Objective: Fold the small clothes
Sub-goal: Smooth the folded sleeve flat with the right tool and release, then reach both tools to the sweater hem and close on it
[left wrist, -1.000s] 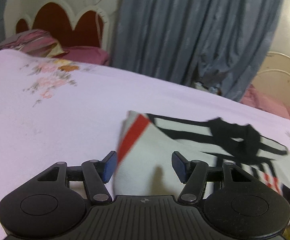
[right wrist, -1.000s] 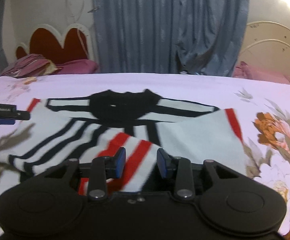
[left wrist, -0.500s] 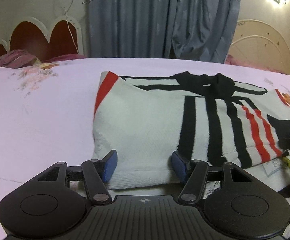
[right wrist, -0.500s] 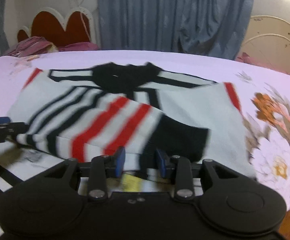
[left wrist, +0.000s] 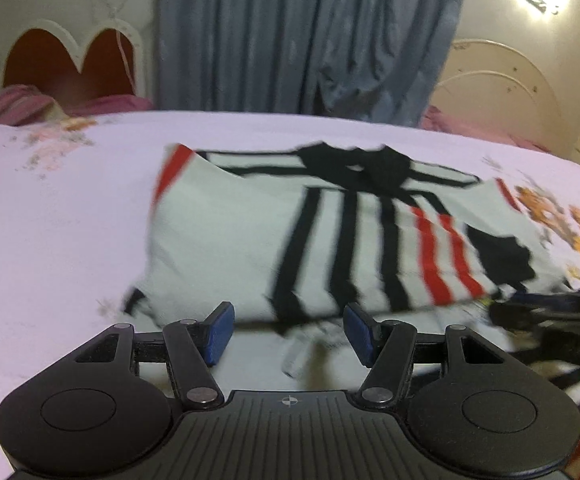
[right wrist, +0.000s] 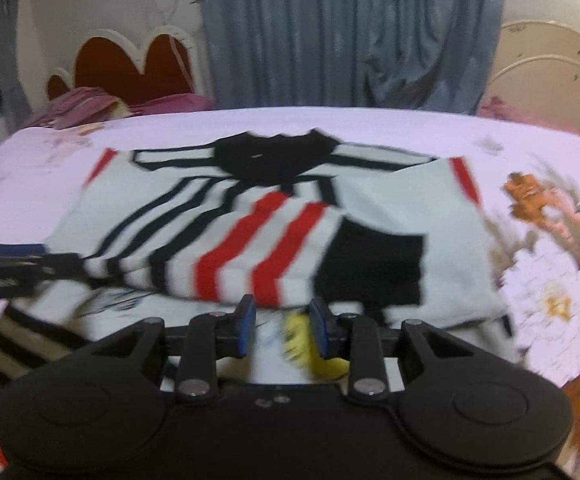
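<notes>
A small white sweater (left wrist: 250, 240) with black and red stripes and a black collar lies folded on the bed; it also shows in the right wrist view (right wrist: 274, 232). My left gripper (left wrist: 286, 332) is open and empty just before the sweater's near left edge. My right gripper (right wrist: 282, 330) is open with a narrower gap, empty, just before the folded edge near the red stripes. The right gripper shows at the right edge of the left wrist view (left wrist: 549, 312), and the left one at the left edge of the right wrist view (right wrist: 10, 268).
The bed has a pale lilac sheet (left wrist: 70, 220) with flower prints (right wrist: 549, 272). Another striped garment (right wrist: 14, 344) lies near the front under the sweater. Pink pillows (right wrist: 90, 108), a red headboard (left wrist: 70, 60) and grey curtains (left wrist: 290, 36) stand at the back.
Both grippers have let go of the folded-over part, which now lies flat on the sweater. Both have drawn back toward the near edge.
</notes>
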A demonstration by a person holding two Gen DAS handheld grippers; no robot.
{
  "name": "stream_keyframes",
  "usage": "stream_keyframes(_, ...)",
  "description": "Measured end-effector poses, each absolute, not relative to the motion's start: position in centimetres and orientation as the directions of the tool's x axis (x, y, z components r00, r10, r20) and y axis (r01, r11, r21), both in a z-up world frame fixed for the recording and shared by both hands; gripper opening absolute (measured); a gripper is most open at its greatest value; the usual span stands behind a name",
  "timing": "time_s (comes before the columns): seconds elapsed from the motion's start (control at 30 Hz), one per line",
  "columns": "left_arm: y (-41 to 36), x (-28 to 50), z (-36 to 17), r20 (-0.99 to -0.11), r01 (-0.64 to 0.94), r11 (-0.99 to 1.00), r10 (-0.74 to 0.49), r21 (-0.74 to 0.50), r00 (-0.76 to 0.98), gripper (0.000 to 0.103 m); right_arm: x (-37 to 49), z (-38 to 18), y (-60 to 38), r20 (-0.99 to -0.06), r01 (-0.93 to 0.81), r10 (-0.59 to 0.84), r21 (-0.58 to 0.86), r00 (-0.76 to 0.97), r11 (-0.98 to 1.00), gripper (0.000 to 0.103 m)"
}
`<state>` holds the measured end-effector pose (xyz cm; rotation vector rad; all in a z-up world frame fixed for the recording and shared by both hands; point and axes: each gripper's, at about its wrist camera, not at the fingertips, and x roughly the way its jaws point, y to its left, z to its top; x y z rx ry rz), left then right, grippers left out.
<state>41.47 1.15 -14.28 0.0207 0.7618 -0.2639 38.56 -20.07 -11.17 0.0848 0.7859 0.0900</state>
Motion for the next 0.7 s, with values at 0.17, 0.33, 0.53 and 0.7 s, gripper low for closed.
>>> stream_keyframes(0.17,0.1,39.6,-15.7,-0.729,0.280,0.959,-0.221,-0.041,0.648,0.060,37.0,-12.2,-18.5,-0.738,-0.106,0.143,0.097,0.660,0.990,0.030)
stream_keyframes(0.33,1.0,37.9,-17.1,-0.743,0.277,0.960,-0.166,0.027,0.648,0.060,35.7,-13.1,-20.0,-0.764,-0.098,0.096,0.043,0.638,0.994,0.030)
stream_keyframes(0.53,2.6,36.8,-17.1,-0.747,0.218,0.975,-0.106,0.053,0.656,0.069,33.8,-13.3,-23.6,-0.768,-0.043,0.052,0.031,0.638,0.999,0.030)
stream_keyframes(0.7,2.6,35.5,-16.2,-0.755,0.169,0.984,-0.076,0.047,0.651,0.069,32.6,-12.8,-25.1,-0.770,-0.024,0.059,0.057,0.636,0.998,0.031)
